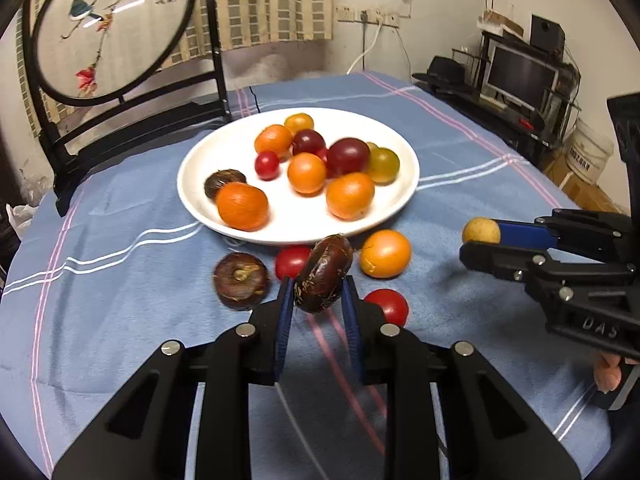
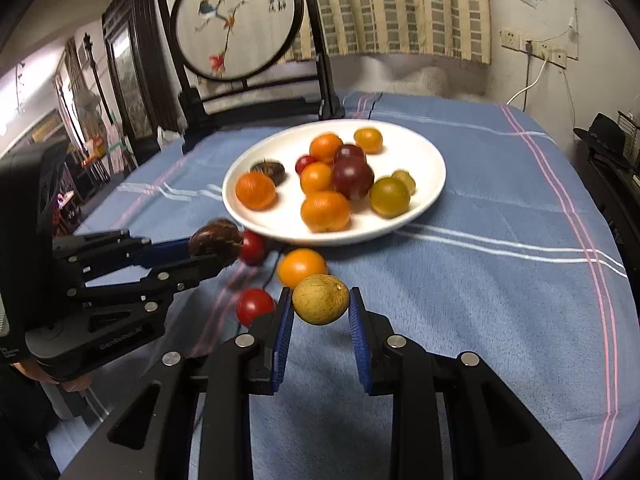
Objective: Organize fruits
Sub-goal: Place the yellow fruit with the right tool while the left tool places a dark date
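A white plate [image 1: 200, 196] [image 2: 432, 160] on the blue cloth holds several orange, red, dark and green small fruits. My left gripper [image 1: 318, 292] is shut on a dark brown water chestnut [image 1: 324, 274] just in front of the plate's near rim; it also shows in the right wrist view [image 2: 216, 242]. My right gripper [image 2: 320, 300] is shut on a tan round fruit [image 2: 320, 299], which also shows in the left wrist view [image 1: 481, 231]. On the cloth lie another brown chestnut [image 1: 240, 280], two red tomatoes [image 1: 292, 262] [image 1: 388, 306] and an orange fruit [image 1: 385, 253] [image 2: 302, 267].
A black-framed round embroidered screen [image 1: 112, 24] [image 2: 236, 20] stands at the table's back left. A monitor on a shelf [image 1: 520, 72] and a white bucket [image 1: 588, 156] stand beyond the right edge. Blue striped cloth [image 2: 500, 280] covers the table.
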Available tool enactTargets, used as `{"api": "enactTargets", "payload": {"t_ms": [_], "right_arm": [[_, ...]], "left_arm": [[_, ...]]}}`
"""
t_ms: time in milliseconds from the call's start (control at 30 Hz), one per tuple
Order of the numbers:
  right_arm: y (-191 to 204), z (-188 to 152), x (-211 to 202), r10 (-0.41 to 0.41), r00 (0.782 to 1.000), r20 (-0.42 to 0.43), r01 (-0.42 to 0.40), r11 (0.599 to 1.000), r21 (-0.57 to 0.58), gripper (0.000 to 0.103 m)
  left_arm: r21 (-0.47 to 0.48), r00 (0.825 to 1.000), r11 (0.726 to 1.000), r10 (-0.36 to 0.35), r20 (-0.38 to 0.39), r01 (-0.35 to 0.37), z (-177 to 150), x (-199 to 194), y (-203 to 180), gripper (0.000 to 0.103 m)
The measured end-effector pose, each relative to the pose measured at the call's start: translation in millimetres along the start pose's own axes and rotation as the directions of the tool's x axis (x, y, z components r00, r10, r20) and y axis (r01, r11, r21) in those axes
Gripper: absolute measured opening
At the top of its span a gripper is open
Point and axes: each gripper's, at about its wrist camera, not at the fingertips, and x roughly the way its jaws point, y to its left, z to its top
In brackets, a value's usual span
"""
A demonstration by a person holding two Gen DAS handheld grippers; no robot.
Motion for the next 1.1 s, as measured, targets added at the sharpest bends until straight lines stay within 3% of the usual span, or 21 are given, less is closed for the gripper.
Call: {"api": "enactTargets", "payload": {"t_ms": [167, 300, 467, 800, 900, 933, 1100], "right_arm": [[0.3, 18.4, -13.0, 0.004, 0.997, 0.074, -0.006, 0.999, 0.032, 0.028], [8.0, 45.2, -5.4, -0.019, 0.996, 0.092, 0.021, 1.0, -0.021, 0.028], [6.5, 77.9, 31.2, -0.047, 0.996, 0.077, 0.05, 0.998, -0.036, 0.028], [15.1, 96.5, 86.6, -0.024, 0.999, 0.031, 0.026, 0.998, -0.055, 0.028], [11.1, 98.7, 90.1, -0.042, 0.998, 0.045, 0.043, 0.999, -0.029, 0.042], [6.7, 98.6, 87.7, -0.036, 0.998, 0.052, 0.036, 0.999, -0.006, 0.042], [-0.1, 89.1, 70.2, -0.022, 0.998, 0.057, 0.021, 1.0, 0.011, 0.045]], "left_arm": [[-0.008, 1.0, 1.0, 0.002, 0.022, -0.002, 17.6, -6.3, 11.0, 0.024], [-0.014, 0.999, 1.0, 0.012, 0.037, -0.012, 42.8, -1.3, 19.5, 0.024], [-0.073, 0.999, 0.996, 0.042, 0.016, -0.041, 73.7, 26.6, 35.4, 0.024], [-0.122, 0.997, 0.99, 0.07, -0.035, -0.074, 95.2, 70.8, 56.0, 0.023], [-0.151, 0.995, 0.983, 0.101, -0.026, -0.103, 97.0, 71.9, 62.2, 0.033], [-0.161, 0.995, 0.982, 0.096, -0.017, -0.098, 96.8, 69.4, 63.7, 0.039], [-0.174, 0.995, 0.98, 0.094, 0.01, -0.091, 89.1, 49.7, 65.8, 0.049]]}}
